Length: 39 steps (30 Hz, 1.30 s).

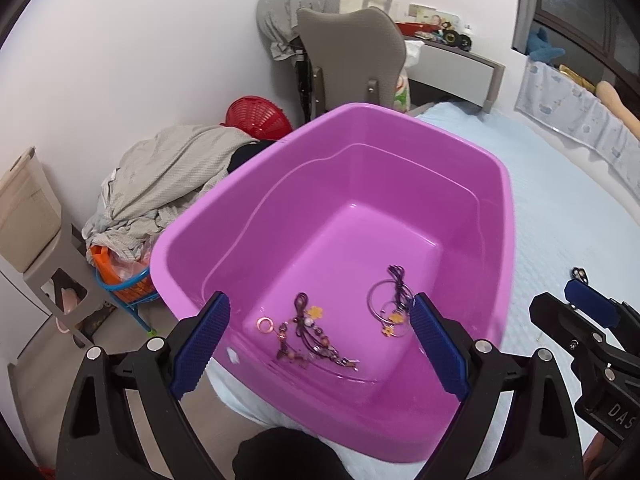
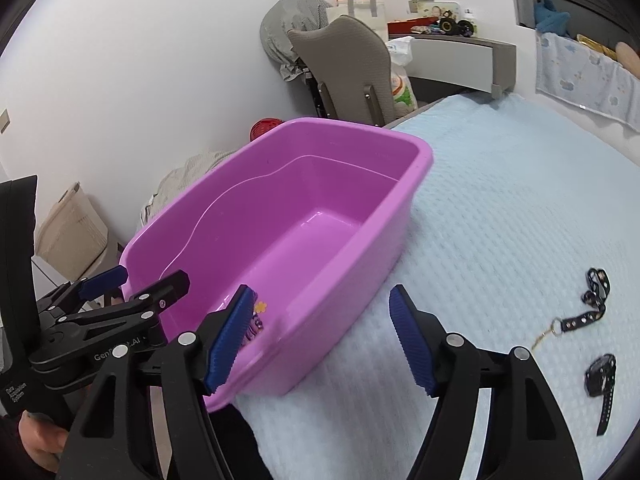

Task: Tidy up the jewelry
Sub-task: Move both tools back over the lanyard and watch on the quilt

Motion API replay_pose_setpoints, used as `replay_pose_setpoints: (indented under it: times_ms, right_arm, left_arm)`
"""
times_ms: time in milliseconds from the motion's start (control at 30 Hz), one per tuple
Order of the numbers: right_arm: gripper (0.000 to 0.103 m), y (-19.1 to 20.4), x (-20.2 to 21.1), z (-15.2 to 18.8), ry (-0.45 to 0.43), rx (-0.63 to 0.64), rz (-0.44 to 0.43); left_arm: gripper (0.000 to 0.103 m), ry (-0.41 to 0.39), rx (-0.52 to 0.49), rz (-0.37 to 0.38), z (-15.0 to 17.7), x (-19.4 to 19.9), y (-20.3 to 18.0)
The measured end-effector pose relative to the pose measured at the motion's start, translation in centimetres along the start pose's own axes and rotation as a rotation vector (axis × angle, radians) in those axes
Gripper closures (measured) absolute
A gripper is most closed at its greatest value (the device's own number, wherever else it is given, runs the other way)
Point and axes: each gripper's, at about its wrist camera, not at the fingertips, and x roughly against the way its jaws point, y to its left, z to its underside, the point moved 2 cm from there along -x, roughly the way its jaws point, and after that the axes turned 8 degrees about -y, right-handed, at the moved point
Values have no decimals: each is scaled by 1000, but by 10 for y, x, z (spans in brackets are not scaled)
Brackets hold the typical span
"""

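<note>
On the bed (image 2: 500, 208), right of the tub (image 2: 416, 152), lie a chain (image 2: 588, 308) and watch (image 2: 600, 376): light, limp, best pinched mid-strap. Both grippers (image 1: 320, 340) (image 2: 320, 336) stand wide, empty.

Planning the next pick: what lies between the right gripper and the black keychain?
Only bare blue bedspread, seen in the right wrist view, between the right gripper and the keychain.

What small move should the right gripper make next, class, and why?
Probably swing the right gripper rightward to the black chain keyring on the blue bedspread. Its jaws stand open and empty, some jewelry already lies in the pink tub, and the keyring and black watch remain outside.
</note>
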Motion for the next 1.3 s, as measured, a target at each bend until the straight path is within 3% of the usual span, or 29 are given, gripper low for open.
replay_pose_setpoints:
  times_ms: [400,1000,1300]
  right_arm:
    - [30,-51,57,39,-39,-99,92]
    - [23,-165,172,156,-94,-243,380]
    - [23,-204,199,191,-114,-275,452]
  left_arm:
    - [13,-20,-77,115,20,35,-49]
    - [12,-16,-193,316,75,58,-150]
    - [9,-23,-288,384,96,56,-202]
